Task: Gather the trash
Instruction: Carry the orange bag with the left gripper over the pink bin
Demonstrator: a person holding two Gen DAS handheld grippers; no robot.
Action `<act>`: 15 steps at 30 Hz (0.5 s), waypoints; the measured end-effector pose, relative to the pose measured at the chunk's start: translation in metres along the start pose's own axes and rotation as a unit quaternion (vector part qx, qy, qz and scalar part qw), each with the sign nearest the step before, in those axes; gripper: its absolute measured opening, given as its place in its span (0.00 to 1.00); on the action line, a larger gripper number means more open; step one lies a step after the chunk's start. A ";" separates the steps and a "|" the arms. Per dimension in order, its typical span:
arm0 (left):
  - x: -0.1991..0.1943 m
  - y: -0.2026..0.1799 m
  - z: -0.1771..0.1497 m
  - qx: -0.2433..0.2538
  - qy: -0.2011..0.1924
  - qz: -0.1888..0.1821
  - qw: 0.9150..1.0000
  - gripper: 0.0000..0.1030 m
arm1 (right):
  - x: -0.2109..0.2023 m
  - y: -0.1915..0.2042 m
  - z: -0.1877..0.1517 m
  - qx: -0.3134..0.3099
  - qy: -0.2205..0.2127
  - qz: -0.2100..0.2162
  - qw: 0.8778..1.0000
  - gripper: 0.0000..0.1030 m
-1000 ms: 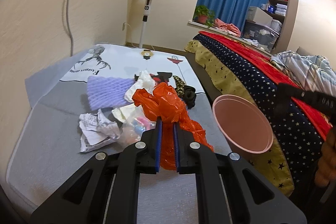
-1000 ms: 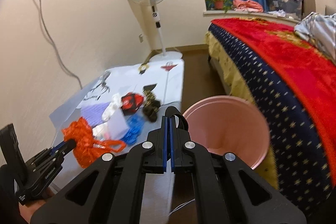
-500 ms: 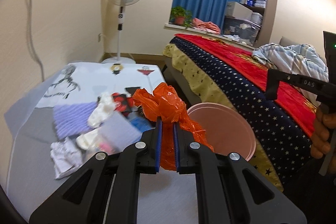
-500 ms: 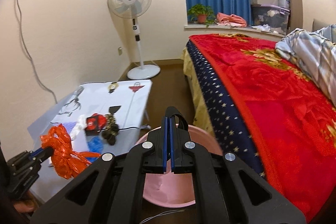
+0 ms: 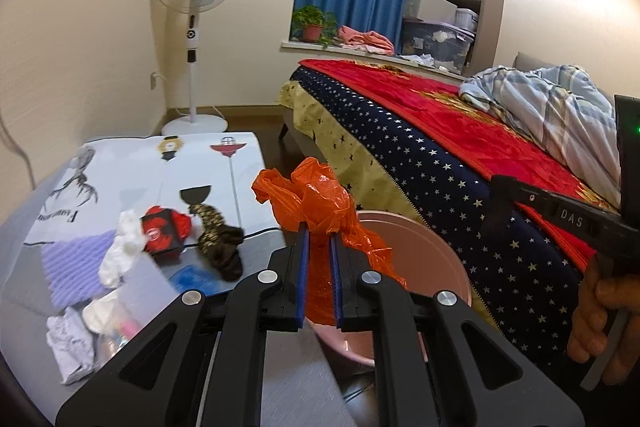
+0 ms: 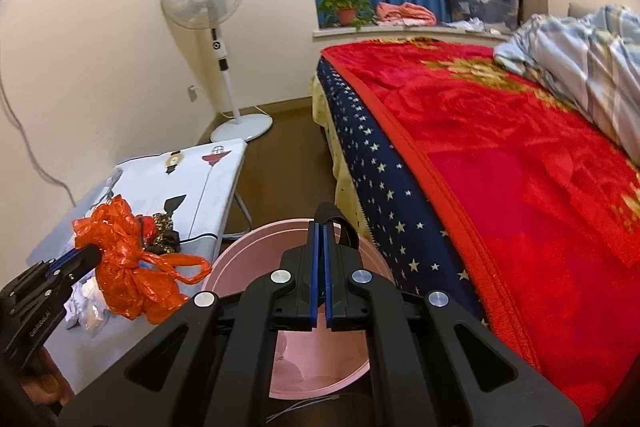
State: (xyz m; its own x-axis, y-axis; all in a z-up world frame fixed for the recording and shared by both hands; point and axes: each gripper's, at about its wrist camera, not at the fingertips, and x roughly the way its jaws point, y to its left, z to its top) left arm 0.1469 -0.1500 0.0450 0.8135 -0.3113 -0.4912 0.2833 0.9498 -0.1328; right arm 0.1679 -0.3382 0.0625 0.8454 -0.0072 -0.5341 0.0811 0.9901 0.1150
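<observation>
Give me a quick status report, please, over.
Left hand-held gripper shut on orange bag, above the pink bin's near rim. Right hand-held gripper shut, empty, over bin. Nothing in the way.

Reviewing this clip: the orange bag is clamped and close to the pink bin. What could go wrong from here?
1. The orange plastic bag hangs beside the pink bin, above the table edge; released now by the left hand-held gripper, it may miss.
2. Its loose handle loop could catch on the rim.
3. The right hand-held gripper, which seems to pinch the bin's black strap, might tip the bin.
</observation>
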 end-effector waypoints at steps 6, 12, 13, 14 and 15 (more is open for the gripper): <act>0.021 -0.007 0.001 0.001 0.005 -0.001 1.000 0.09 | 0.012 0.007 -0.003 -0.017 0.011 0.002 1.000 0.02; 0.030 -0.013 -0.009 0.008 0.012 0.000 1.000 0.09 | 0.017 0.009 -0.004 -0.018 0.017 0.002 1.000 0.02; 0.031 -0.014 -0.009 0.009 0.013 0.001 1.000 0.09 | 0.017 0.010 -0.004 -0.019 0.017 0.002 1.000 0.02; 0.031 -0.015 -0.010 0.011 0.012 0.000 1.000 0.09 | 0.017 0.010 -0.004 -0.020 0.017 0.003 1.000 0.02; 0.031 -0.016 -0.011 0.013 0.012 0.000 1.000 0.09 | 0.018 0.011 -0.004 -0.022 0.018 0.003 1.000 0.02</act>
State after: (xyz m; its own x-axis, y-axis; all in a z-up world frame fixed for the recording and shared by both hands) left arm 0.1625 -0.1746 0.0224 0.8006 -0.3111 -0.5121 0.2972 0.9483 -0.1115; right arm 0.1818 -0.3264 0.0504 0.8260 0.0031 -0.5636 0.0517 0.9954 0.0811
